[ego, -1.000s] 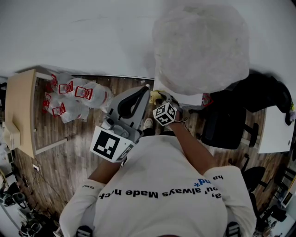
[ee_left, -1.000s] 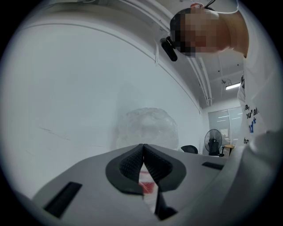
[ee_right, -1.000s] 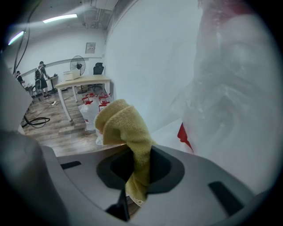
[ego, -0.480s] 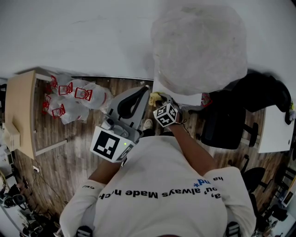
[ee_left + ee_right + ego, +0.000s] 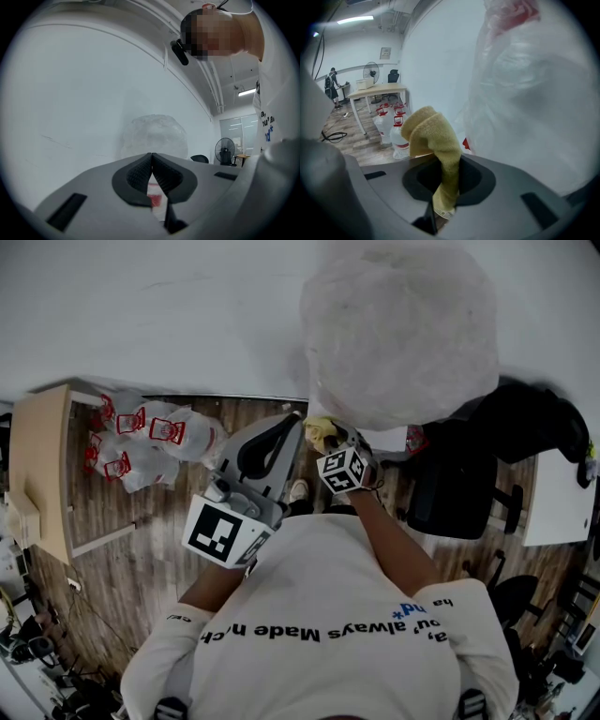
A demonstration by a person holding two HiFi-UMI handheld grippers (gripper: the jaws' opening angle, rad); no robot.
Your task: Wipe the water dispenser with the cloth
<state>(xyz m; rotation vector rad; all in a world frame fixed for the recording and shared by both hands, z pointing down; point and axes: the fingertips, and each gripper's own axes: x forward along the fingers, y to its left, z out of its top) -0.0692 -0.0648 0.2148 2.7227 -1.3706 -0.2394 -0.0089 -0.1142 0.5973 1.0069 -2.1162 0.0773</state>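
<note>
My right gripper [image 5: 447, 174] is clamped on the yellow cloth [image 5: 433, 136], which stands up past the jaws just beside the dispenser [image 5: 403, 334] with its plastic-wrapped top. I can't tell whether cloth and plastic touch. My left gripper [image 5: 152, 161] is empty, jaws pressed together, just beside the right one. Jugs [image 5: 150, 437] sit on the floor to the left.

The wooden floor [image 5: 141, 559] carries a cluster of red-capped water jugs [image 5: 155, 442] beside a pale tabletop [image 5: 42, 460], and a black office chair [image 5: 459, 498].
</note>
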